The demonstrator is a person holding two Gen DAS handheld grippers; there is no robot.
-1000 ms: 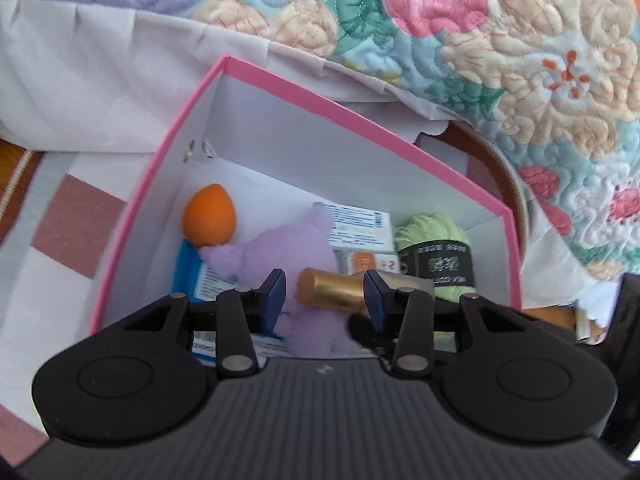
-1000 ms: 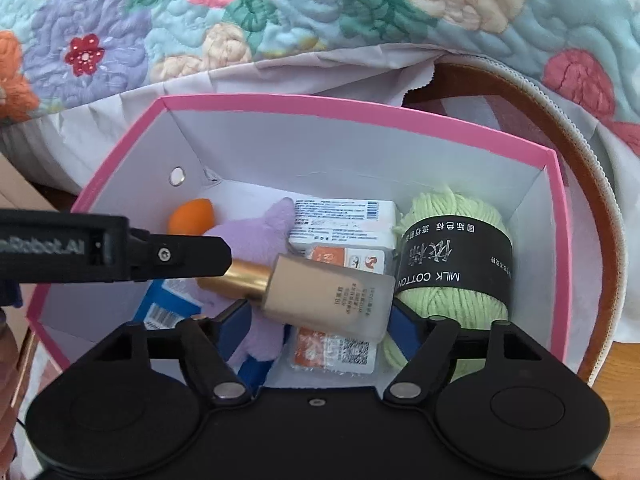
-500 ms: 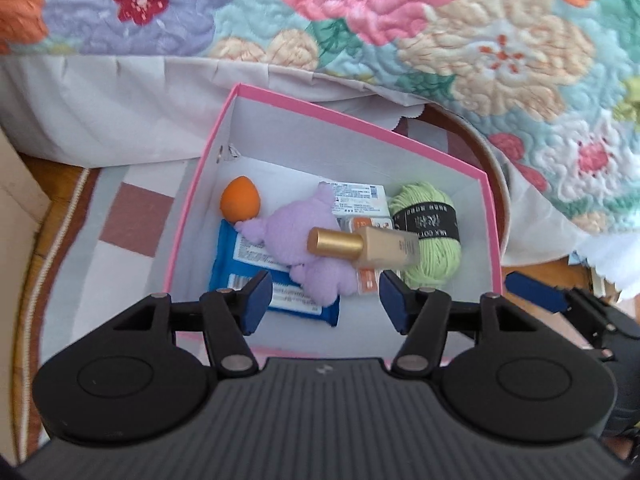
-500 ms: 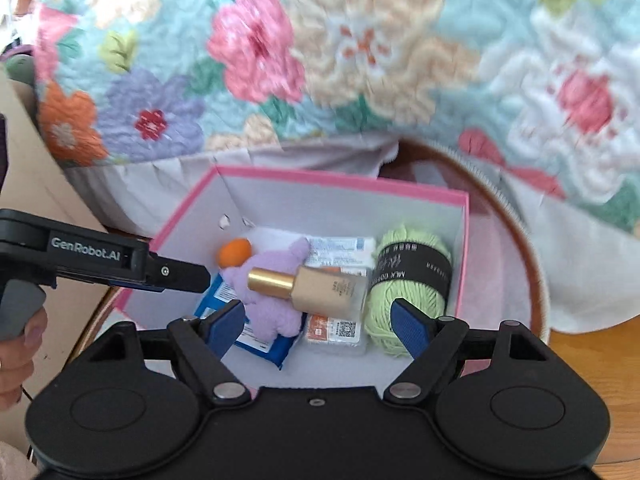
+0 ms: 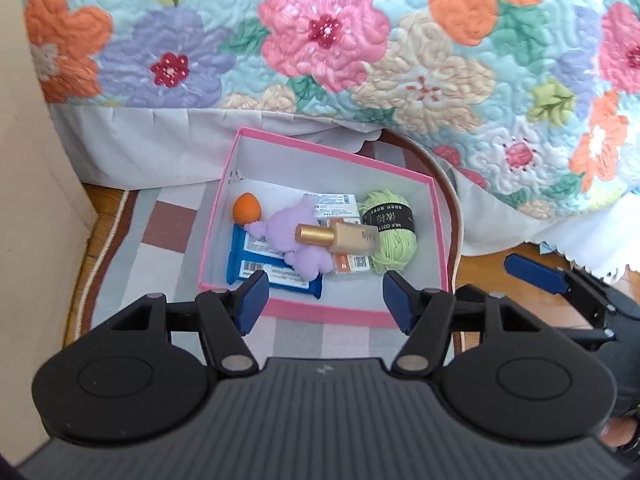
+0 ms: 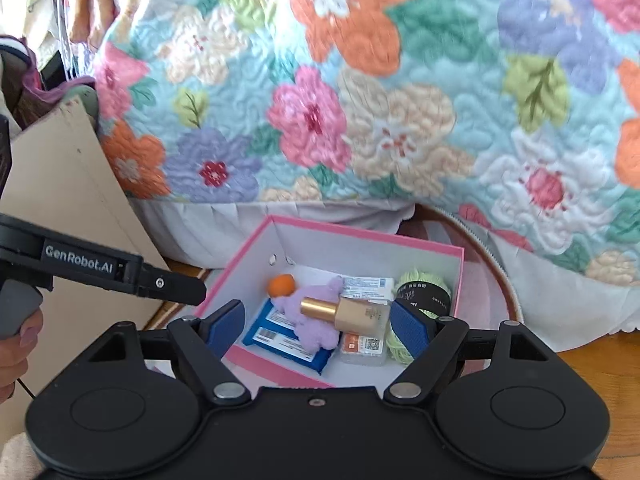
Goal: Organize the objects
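Observation:
A pink-rimmed white box (image 5: pixel 404 171) (image 6: pixel 362 231) sits on a checked rug by the bed. Inside lie an orange sponge (image 5: pixel 247 208) (image 6: pixel 281 285), a purple plush (image 5: pixel 288 232) (image 6: pixel 316 330), a gold-capped foundation bottle (image 5: pixel 340 236) (image 6: pixel 346 311), green yarn (image 5: pixel 390 224) (image 6: pixel 424 292), a blue packet (image 5: pixel 260 264) (image 6: pixel 280 338) and small white boxes (image 5: pixel 336 204). My left gripper (image 5: pixel 324 300) hangs well above the box's near edge, its jaws still opening with nothing between them. My right gripper (image 6: pixel 318 328) hovers high over the box, open and empty.
A floral quilt (image 5: pixel 360 40) (image 6: pixel 360 100) with a white skirt hangs behind the box. A cardboard panel (image 6: pixel 72 208) stands at the left. The checked rug (image 5: pixel 168 232) has a rounded brown border, with wooden floor (image 5: pixel 500 280) beyond it. A person's hand (image 6: pixel 16 344) holds the left gripper's handle.
Both grippers have risen and drawn back from the box. The left gripper let go of the foundation bottle's gold cap, and its jaws have widened; the bottle now lies on the plush.

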